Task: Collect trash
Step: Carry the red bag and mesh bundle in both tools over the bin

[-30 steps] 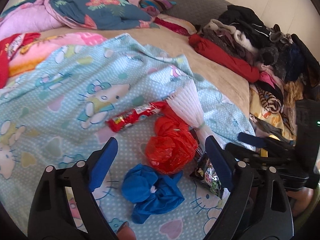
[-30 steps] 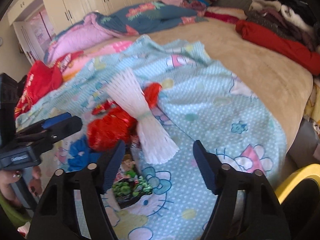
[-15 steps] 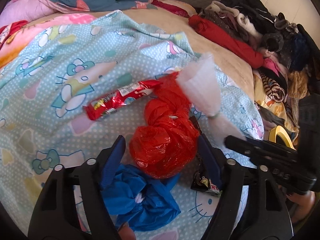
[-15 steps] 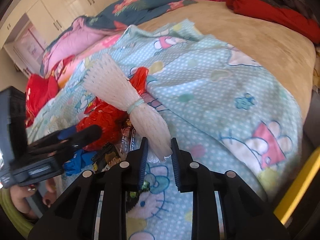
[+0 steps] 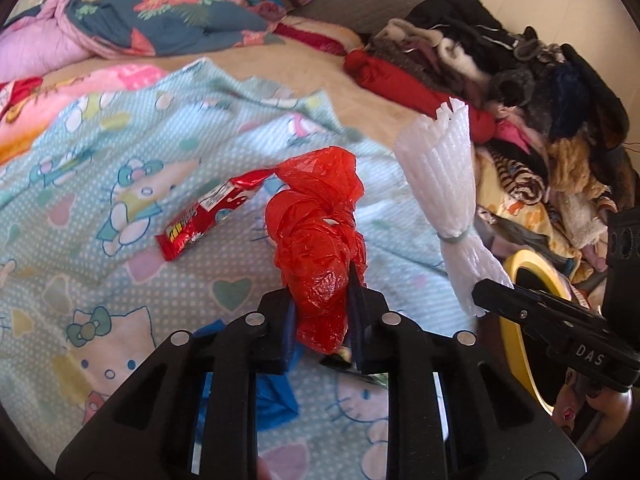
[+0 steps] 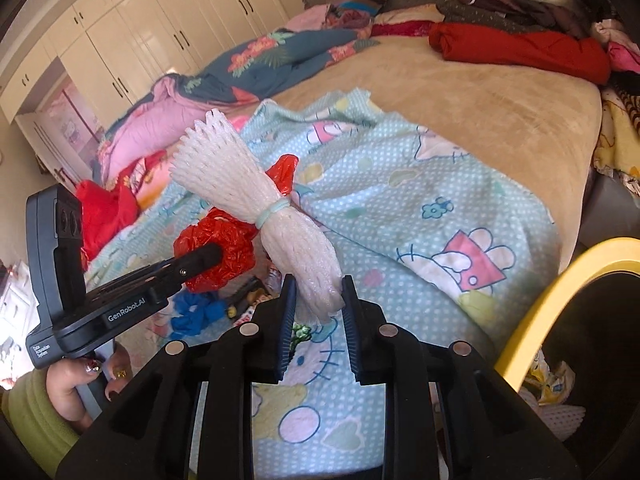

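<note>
My left gripper point(image 5: 322, 312) is shut on a crumpled red plastic bag point(image 5: 320, 236) and holds it above the Hello Kitty blanket point(image 5: 100, 264). My right gripper point(image 6: 318, 300) is shut on a white foam net bundle point(image 6: 256, 208) tied with a pale band, lifted off the bed; it also shows in the left wrist view point(image 5: 448, 188). A red snack wrapper point(image 5: 208, 216) lies on the blanket. A crumpled blue bag point(image 6: 196, 312) and a dark snack packet point(image 6: 244, 296) lie below the grippers. The red bag also shows in the right wrist view point(image 6: 220, 252).
A bin with a yellow rim point(image 6: 560, 292) stands at the bed's right edge, also in the left wrist view point(image 5: 520, 308). A pile of clothes point(image 5: 520, 92) lies on the right. Quilts point(image 5: 140, 28) lie at the far side. White wardrobes point(image 6: 160, 28) stand behind.
My left gripper closed on the red bag and lifted it. My right gripper, shut on the foam net, raised it off the blanket toward the right.
</note>
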The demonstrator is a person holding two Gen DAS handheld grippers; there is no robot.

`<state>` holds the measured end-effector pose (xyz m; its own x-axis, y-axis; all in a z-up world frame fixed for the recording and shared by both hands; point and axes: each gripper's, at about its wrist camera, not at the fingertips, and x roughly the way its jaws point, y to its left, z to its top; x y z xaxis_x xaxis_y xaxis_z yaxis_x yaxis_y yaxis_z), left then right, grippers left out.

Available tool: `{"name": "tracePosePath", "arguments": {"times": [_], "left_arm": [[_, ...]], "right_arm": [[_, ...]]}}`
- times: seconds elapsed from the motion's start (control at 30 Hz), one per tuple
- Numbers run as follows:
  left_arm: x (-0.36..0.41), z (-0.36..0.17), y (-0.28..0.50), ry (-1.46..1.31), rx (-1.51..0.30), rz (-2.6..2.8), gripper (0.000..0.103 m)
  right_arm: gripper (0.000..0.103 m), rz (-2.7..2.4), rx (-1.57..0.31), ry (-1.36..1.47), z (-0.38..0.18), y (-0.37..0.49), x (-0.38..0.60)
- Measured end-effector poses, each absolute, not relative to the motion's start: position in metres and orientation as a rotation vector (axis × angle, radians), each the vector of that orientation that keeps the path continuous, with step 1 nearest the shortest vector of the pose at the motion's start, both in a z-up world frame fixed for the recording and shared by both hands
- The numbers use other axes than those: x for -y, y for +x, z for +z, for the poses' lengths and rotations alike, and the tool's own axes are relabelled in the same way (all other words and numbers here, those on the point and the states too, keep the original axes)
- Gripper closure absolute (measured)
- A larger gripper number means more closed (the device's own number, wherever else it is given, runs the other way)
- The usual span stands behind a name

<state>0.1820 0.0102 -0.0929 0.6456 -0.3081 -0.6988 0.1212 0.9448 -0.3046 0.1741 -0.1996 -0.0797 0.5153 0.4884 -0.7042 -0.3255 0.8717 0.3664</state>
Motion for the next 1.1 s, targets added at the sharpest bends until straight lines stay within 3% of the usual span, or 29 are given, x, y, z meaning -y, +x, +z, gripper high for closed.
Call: {"name": "tracePosePath", "arguments": {"times": [1.1], "left_arm": [[0.05, -0.013, 0.132, -0.173, -0.651, -0.366, 0.088]], "right_arm": [[0.081, 0.438, -0.71, 0.236, -0.013, 0.108, 0.264]]}}
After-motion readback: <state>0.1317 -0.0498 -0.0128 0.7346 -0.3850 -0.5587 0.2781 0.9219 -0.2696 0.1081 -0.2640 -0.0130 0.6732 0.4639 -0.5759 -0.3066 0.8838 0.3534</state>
